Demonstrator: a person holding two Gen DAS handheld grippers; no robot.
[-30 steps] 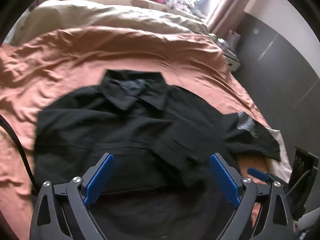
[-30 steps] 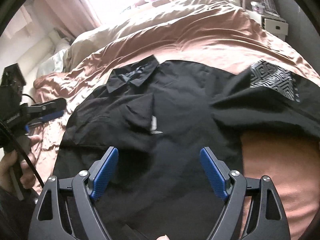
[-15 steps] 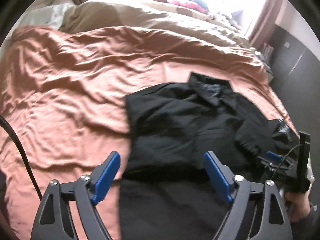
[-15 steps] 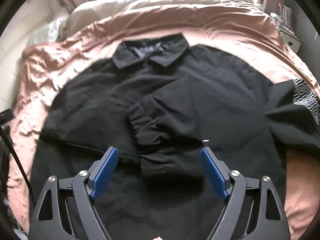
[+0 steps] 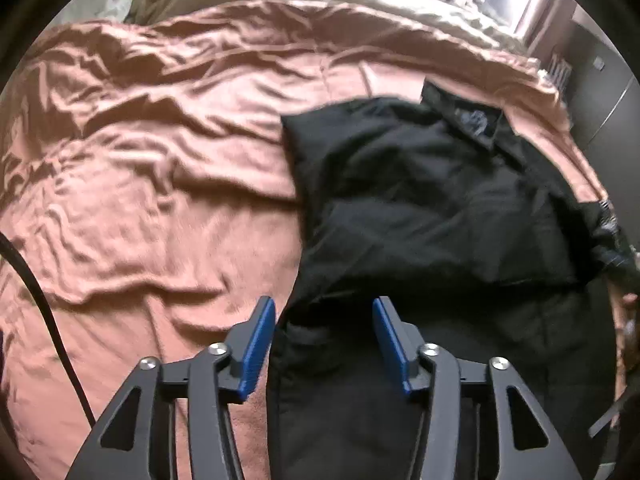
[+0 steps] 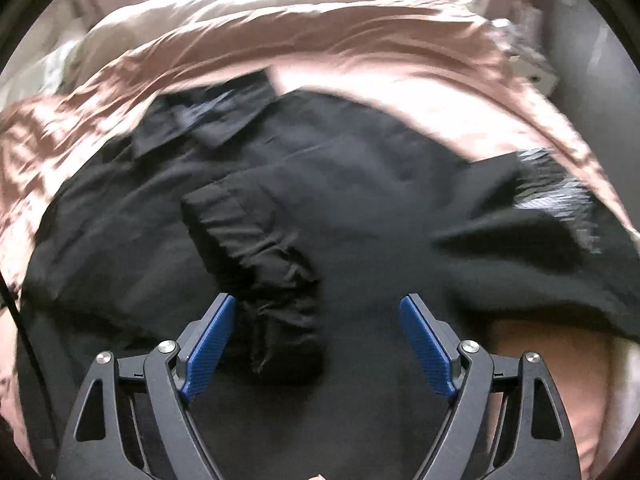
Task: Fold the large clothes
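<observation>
So we've slid the left hand-held gripper (image 5: 324,340) off the middle of the black shirt (image 5: 432,208) to its left edge. Its jaws are closing with the hem edge between them, not pinched yet. The right hand-held gripper (image 6: 316,344) stays spread over the folded-in sleeve (image 6: 256,248). Shirt's lying toward the bed's (image 5: 152,184) right edge; side fold looks next.

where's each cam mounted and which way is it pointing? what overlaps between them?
Left wrist: sits on the left tool, looks steeply down the bed at the black shirt's side edge on the pink bedspread; its own blue pads show, closing astride that edge, not yet pressing.
Right wrist: sits on the right tool, looks down on the shirt's front, folded sleeve and collar; pads wide open.
Shared: shirt, collar, bedspread.
</observation>
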